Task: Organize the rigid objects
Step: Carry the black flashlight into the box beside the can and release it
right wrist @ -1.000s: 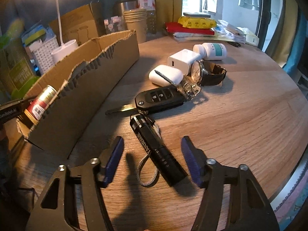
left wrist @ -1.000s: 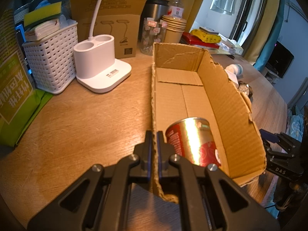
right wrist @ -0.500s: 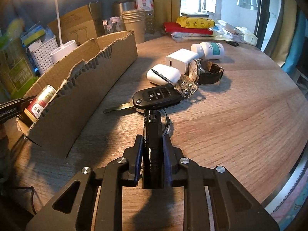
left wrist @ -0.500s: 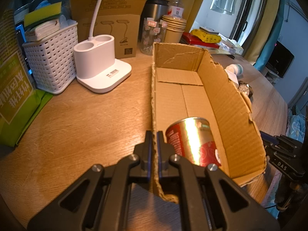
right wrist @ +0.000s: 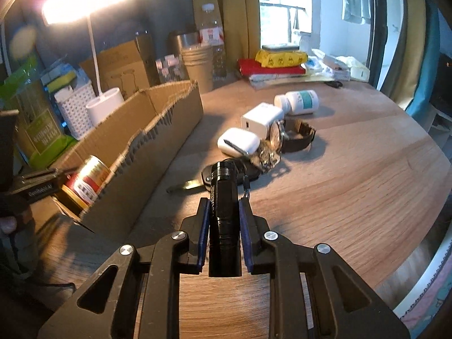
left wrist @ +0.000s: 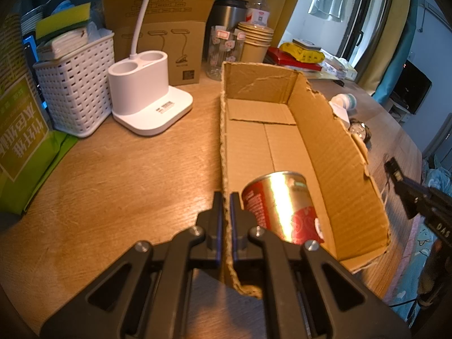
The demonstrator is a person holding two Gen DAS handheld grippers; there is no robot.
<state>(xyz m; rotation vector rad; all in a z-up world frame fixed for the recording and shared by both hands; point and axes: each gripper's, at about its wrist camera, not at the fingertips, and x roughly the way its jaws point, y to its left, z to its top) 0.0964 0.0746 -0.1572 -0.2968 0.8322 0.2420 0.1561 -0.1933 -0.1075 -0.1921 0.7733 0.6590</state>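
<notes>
A long cardboard box point(left wrist: 333, 147) lies on the wooden table, and a red and gold tin can point(left wrist: 278, 203) rests on its side at the near end. My left gripper point(left wrist: 225, 197) is shut on the box's near left wall. In the right wrist view my right gripper point(right wrist: 224, 206) is shut on a black flashlight point(right wrist: 224, 195), held lifted off the table with its cord hanging. Behind it lie a car key point(right wrist: 197, 182), a white earbud case point(right wrist: 238, 141), a white charger point(right wrist: 261, 118), a wristwatch point(right wrist: 293, 134) and a white pill bottle point(right wrist: 299, 101). The box point(right wrist: 147, 141) stands to the left.
A white lamp base point(left wrist: 147, 96), a white basket point(left wrist: 76, 84), a green bag point(left wrist: 19, 138) and a brown carton point(left wrist: 163, 42) stand left of the box. Cups, bottles and stacked packets point(right wrist: 279, 62) line the table's far edge. The round table edge point(right wrist: 423, 243) curves at right.
My right gripper closed on the flashlight and has lifted it off the table, its tip now above the car key. The left gripper has stayed on the box wall.
</notes>
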